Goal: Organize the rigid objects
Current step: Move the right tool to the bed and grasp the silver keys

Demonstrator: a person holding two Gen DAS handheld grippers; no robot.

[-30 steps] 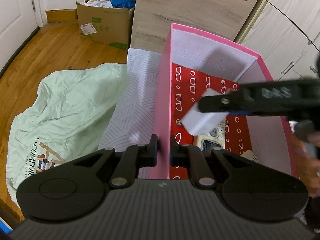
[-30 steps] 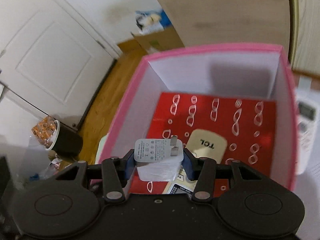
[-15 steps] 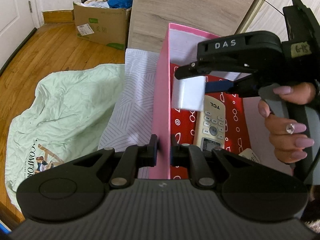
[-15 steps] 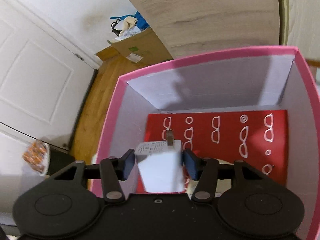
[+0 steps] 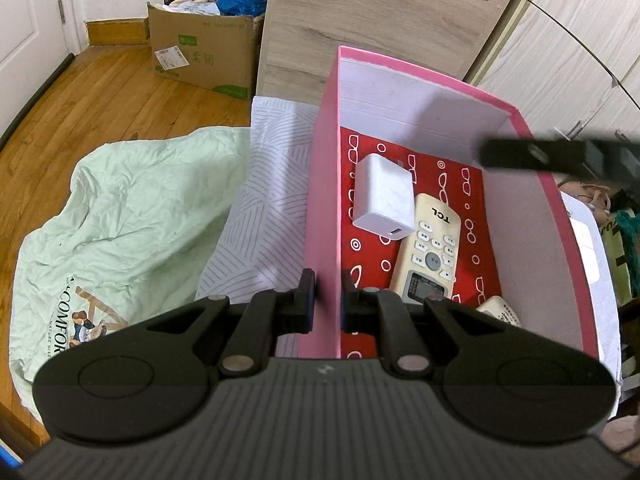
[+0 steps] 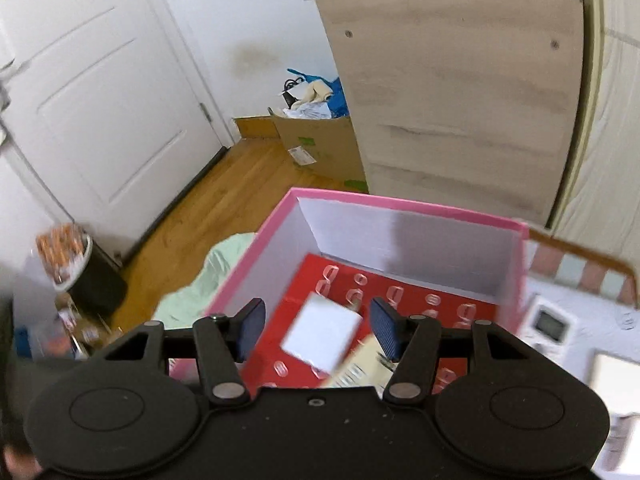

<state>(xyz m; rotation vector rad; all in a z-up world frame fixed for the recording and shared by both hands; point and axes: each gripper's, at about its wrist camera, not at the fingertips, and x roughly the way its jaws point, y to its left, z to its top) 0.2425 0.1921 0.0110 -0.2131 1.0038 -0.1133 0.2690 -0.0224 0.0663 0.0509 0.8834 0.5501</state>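
From the left wrist we look down along our left gripper [image 5: 327, 300], close against the near left wall of the pink box [image 5: 322, 208], facing the cardboard carton [image 5: 204, 54] and floor beyond. From the right wrist we look from higher over the box [image 6: 256, 264], past our right gripper [image 6: 318, 330]. We share the box interior, the white charger [image 5: 384, 196] [image 6: 322, 332] and the carton [image 6: 320, 146].

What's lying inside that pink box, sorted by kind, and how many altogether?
White charger block: 1
Cream TCL remote: 1
Small cream item, half hidden at the near corner: 1
Total in the pink box: 3
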